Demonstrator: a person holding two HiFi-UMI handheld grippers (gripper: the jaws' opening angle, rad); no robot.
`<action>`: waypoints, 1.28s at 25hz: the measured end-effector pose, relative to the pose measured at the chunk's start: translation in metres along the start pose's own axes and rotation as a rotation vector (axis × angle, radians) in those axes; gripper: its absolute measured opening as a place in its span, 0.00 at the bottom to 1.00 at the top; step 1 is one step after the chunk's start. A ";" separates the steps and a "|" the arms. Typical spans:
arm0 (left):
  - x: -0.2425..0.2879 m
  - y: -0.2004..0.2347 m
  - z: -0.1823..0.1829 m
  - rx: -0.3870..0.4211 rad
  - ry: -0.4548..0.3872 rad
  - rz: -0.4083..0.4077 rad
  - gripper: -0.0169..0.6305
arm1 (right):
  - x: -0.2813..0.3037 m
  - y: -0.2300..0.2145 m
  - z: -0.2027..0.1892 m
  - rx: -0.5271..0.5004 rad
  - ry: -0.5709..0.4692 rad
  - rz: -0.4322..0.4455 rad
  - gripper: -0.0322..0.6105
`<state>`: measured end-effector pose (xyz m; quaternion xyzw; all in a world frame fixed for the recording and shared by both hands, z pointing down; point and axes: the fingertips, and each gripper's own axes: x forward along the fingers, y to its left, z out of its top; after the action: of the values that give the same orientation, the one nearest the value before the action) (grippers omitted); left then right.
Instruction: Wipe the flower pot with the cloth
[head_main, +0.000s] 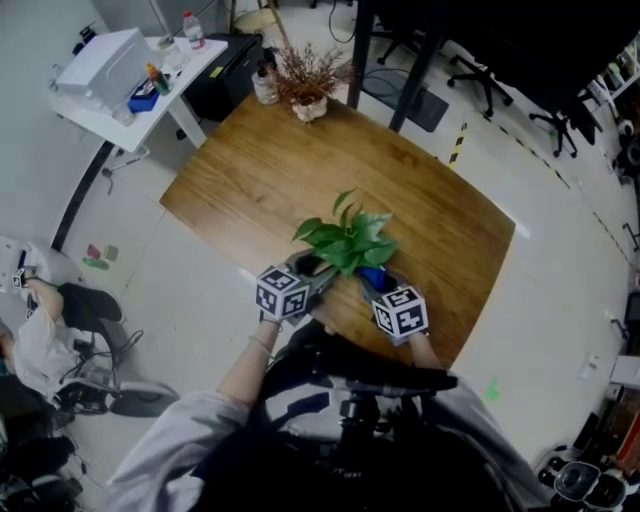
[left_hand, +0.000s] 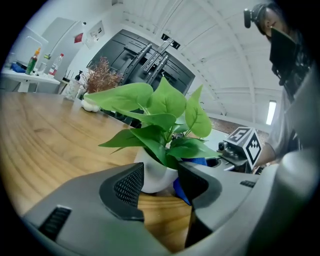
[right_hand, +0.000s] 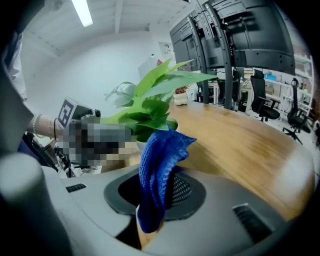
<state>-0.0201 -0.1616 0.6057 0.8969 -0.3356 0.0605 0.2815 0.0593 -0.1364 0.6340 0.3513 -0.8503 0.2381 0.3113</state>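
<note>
A leafy green plant (head_main: 348, 238) grows in a small white flower pot (left_hand: 154, 175) near the front edge of the wooden table (head_main: 260, 170). In the left gripper view the pot sits between the two dark pads of my left gripper (left_hand: 160, 182), which is shut on it. My right gripper (right_hand: 159, 197) is shut on a blue cloth (right_hand: 161, 160) whose free end stands up against the plant's right side. In the head view the left gripper (head_main: 316, 272) and right gripper (head_main: 380, 287) flank the pot, with the cloth (head_main: 372, 277) just under the leaves, which hide most of the pot.
A vase of dried twigs (head_main: 308, 95) and a bottle (head_main: 265, 88) stand at the table's far edge. A white side table (head_main: 130, 90) with bottles is at the back left. Office chairs (head_main: 480, 75) stand beyond. A person (head_main: 40, 340) sits at the left.
</note>
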 end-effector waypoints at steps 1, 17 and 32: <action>-0.001 0.002 0.000 -0.004 -0.003 0.009 0.35 | 0.000 0.002 -0.001 -0.007 0.002 0.005 0.18; -0.004 -0.005 0.003 -0.109 -0.093 0.079 0.35 | 0.018 -0.062 0.041 -0.214 -0.007 0.063 0.18; 0.001 0.017 0.014 -0.128 -0.104 0.073 0.35 | 0.001 0.006 0.005 -0.341 0.019 0.153 0.18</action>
<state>-0.0310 -0.1802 0.6026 0.8662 -0.3855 0.0025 0.3179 0.0524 -0.1364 0.6298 0.2253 -0.8996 0.1169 0.3553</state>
